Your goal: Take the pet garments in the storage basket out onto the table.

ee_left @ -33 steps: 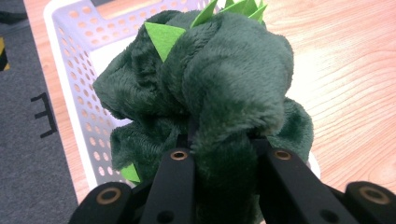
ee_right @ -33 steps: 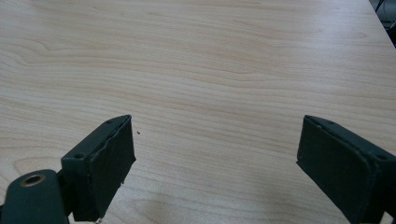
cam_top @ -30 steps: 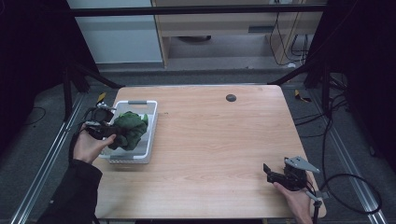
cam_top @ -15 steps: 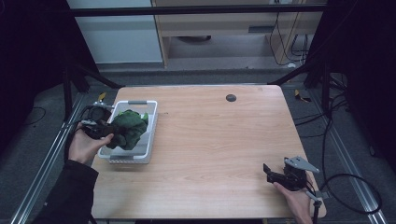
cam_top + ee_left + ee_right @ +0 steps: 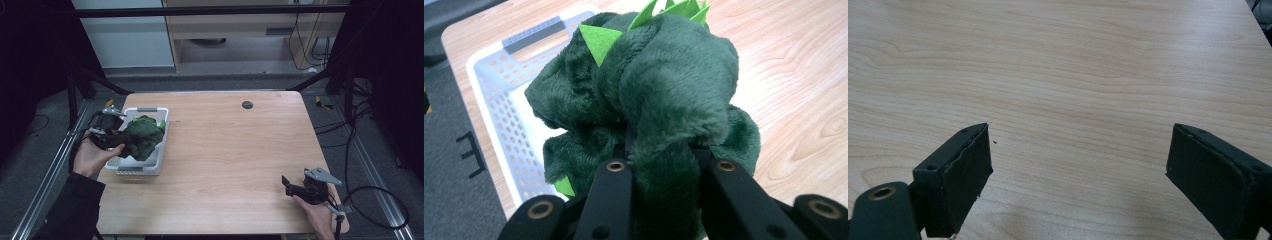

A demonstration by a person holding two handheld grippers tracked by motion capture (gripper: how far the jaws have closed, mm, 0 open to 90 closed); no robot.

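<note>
A dark green plush toy (image 5: 141,136) with bright green felt spikes hangs over the white perforated basket (image 5: 155,159) at the table's left edge. My left gripper (image 5: 116,140) is shut on it from the left side. In the left gripper view the plush toy (image 5: 659,95) bulges up between my two black jaws, with the basket (image 5: 499,90) below and behind it. My right gripper (image 5: 289,186) rests low over the table's front right corner, open with nothing between its fingers (image 5: 963,175).
The wooden table (image 5: 230,150) stretches between the basket and my right gripper. A small dark round disc (image 5: 247,104) sits near the far edge. Cables trail off the right side, and metal frame rails run along both sides.
My left hand has shifted slightly forward and right with the plush toy over the basket. The right gripper has not moved.
</note>
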